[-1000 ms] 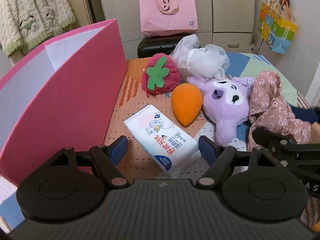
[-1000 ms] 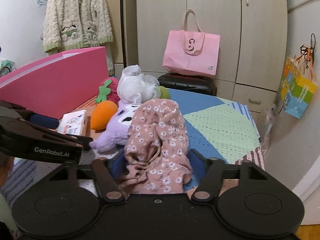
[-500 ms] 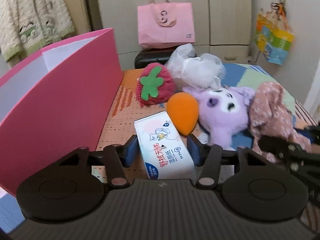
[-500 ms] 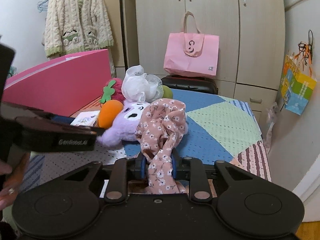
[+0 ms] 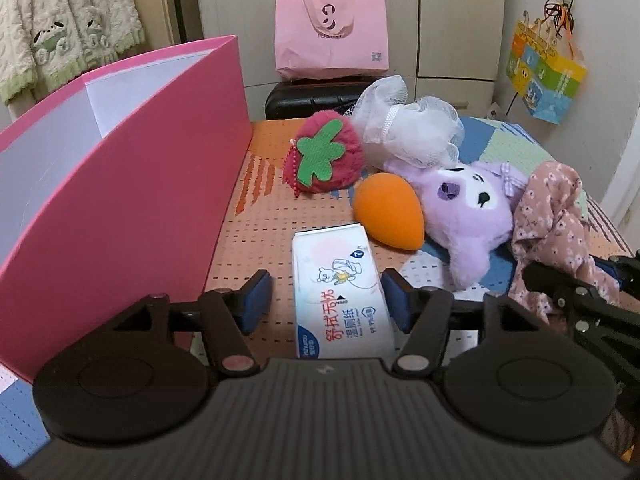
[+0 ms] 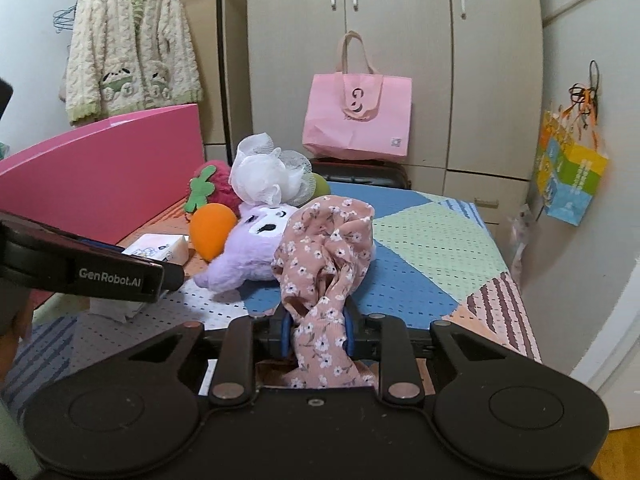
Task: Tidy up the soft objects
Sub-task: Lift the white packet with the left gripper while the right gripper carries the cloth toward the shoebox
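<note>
Floral cloth (image 6: 326, 248) is now clenched in our right gripper (image 6: 316, 330); our left gripper (image 5: 326, 294) gapes again around the wet-wipes pack (image 5: 340, 292).

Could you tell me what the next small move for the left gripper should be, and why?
Probably close the left gripper on the wet wipes pack. Its jaws are open and already straddle the pack, with a small gap on the left side, so nothing else needs lining up. The right gripper is already shut on the floral cloth, and the pink box stands open right beside the pack.
</note>
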The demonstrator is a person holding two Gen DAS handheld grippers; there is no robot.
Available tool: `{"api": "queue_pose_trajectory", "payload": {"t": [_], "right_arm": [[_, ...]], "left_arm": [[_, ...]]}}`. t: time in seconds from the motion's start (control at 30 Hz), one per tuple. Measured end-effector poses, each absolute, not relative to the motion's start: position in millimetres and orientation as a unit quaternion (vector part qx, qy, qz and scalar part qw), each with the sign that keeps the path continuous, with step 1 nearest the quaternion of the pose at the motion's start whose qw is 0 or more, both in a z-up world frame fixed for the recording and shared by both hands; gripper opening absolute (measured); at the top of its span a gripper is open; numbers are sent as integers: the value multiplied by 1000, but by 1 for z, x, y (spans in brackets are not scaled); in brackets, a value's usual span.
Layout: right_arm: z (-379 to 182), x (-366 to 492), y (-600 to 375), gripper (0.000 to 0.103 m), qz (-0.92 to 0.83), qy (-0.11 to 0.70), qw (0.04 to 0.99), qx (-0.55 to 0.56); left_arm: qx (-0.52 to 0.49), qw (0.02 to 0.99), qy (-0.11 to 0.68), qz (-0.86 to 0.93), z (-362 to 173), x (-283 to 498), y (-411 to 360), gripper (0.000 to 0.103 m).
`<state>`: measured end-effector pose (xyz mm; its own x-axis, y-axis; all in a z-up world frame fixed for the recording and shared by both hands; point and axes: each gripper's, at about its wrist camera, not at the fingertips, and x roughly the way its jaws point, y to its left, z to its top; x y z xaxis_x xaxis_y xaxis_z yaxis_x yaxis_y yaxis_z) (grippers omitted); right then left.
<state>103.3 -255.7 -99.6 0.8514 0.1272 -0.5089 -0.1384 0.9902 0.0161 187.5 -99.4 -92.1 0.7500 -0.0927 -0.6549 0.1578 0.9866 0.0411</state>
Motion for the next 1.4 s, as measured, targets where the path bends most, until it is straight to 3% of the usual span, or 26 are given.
{"api": "queue_pose_trajectory", "payload": {"t": [0.1,0.13,0.17,0.53,0.77,1.4], "right_arm": [[-100,100,-254,27,54,258,965,-11],[-99,99,-253,27,43,255,966,-12],[-99,98,-252,27,31,252,967,-17],[-93,85,-254,26,1,256,967,-8],[-90,78,-255,27,35,279,958,59],[-64,40,-229,28,168,321,926,103]], "left_arm": [[41,934,347,-69,-92,186,-99,53],[44,935,344,-79,-92,184,-100,41],[48,935,341,-85,-91,182,-101,40],[26,940,320,-114,-85,159,-89,40],[1,939,311,-147,-72,143,-79,40],[-17,908,346,-235,-48,106,-33,40]]}}
